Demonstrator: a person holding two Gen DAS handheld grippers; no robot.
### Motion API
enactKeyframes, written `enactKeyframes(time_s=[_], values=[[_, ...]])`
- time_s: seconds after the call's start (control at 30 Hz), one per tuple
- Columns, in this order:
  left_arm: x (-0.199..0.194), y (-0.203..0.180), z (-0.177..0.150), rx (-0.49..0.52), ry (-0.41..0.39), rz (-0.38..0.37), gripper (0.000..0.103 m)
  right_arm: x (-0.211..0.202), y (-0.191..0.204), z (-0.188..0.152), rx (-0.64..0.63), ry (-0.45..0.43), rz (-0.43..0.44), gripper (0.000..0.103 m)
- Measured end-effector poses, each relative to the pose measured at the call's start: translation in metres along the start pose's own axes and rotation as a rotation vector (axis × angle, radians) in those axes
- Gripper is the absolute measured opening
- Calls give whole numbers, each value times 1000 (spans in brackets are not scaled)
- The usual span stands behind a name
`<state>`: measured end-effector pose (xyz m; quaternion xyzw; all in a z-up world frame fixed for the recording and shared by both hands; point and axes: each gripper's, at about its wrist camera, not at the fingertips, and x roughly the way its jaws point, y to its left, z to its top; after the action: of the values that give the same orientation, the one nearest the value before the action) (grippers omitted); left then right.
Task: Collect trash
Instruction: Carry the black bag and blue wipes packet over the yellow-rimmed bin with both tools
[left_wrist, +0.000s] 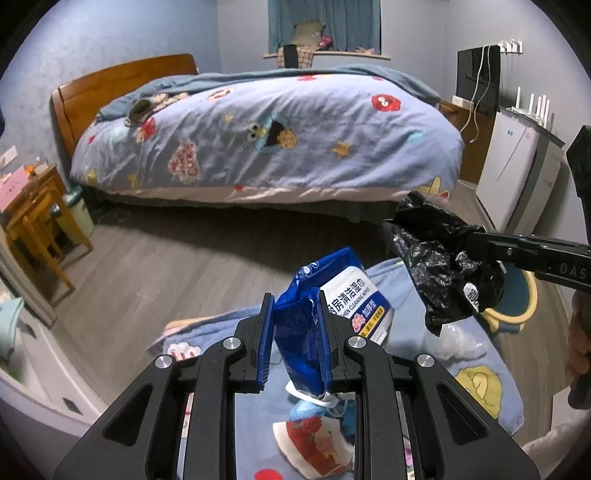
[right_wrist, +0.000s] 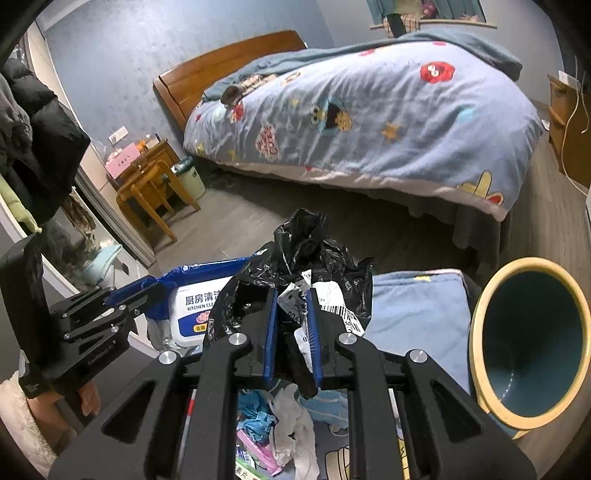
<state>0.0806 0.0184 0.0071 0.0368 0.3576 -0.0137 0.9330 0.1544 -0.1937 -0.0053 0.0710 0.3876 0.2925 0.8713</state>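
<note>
L gripper (left_wrist: 297, 343) pinches wipes pack (left_wrist: 325, 314), centre frame; R gripper (right_wrist: 291, 332) clamps black bag (right_wrist: 295, 266) w/ label. Bin (right_wrist: 532, 343) sits lower right. Best swing bag over bin's mouth before letting go, keep pack clear.

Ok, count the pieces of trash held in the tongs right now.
2. The left tongs grip a blue wipes packet; the right tongs grip a crumpled black plastic bag. More trash lies loose on the blanket below, partly hidden.
</note>
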Motion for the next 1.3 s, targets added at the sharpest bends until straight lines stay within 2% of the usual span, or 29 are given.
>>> enactKeyframes(time_s=[0.2,0.4,0.6,0.8,1.03,1.3], values=[[-13,-16,12,17,-39,-13,22,-27,-17,5,53,-50,-40,15],[-14,-49,27,58,-58,-47,22,-57,-45,7,121,-110,-128,15],[-11,-85,42,93,-61,-92,22,-77,-90,4,185,-171,-258,15],[2,-124,52,119,-37,-151,22,-79,-140,-2,264,-164,-360,15],[41,-174,56,126,44,-254,22,-78,-183,-18,319,-127,-474,15],[85,-218,57,197,93,-262,22,-72,-230,-32,407,-83,-552,15]])
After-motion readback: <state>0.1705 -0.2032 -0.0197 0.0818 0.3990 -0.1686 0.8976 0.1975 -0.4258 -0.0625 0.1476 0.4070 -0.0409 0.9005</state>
